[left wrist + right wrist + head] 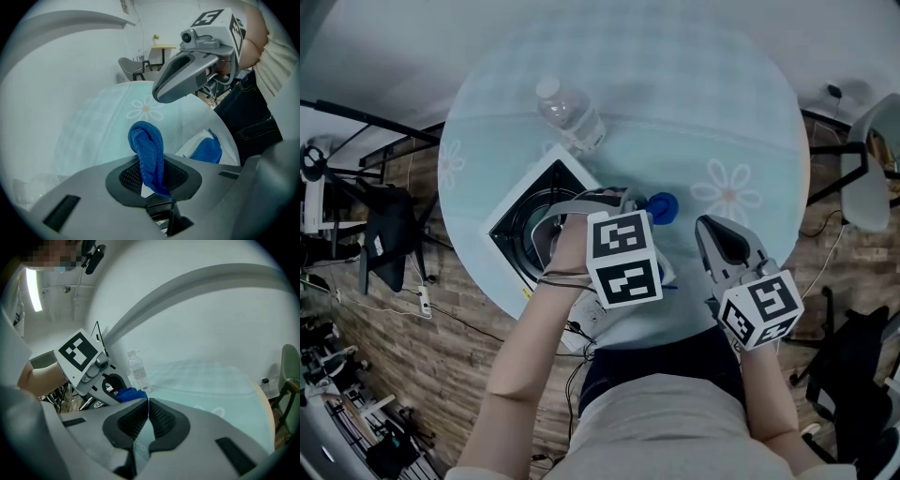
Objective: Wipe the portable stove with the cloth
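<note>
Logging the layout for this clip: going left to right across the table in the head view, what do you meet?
portable stove → cloth → right gripper

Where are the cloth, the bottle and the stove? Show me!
cloth (146,150): left gripper view, on its upright fold.
bottle (572,117): head view, on its clear body.
stove (517,225): head view, on its dark top.

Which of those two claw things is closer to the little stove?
Left. The left gripper, shut on the cloth, is right beside the stove; the right gripper is farther off, over the table.
</note>
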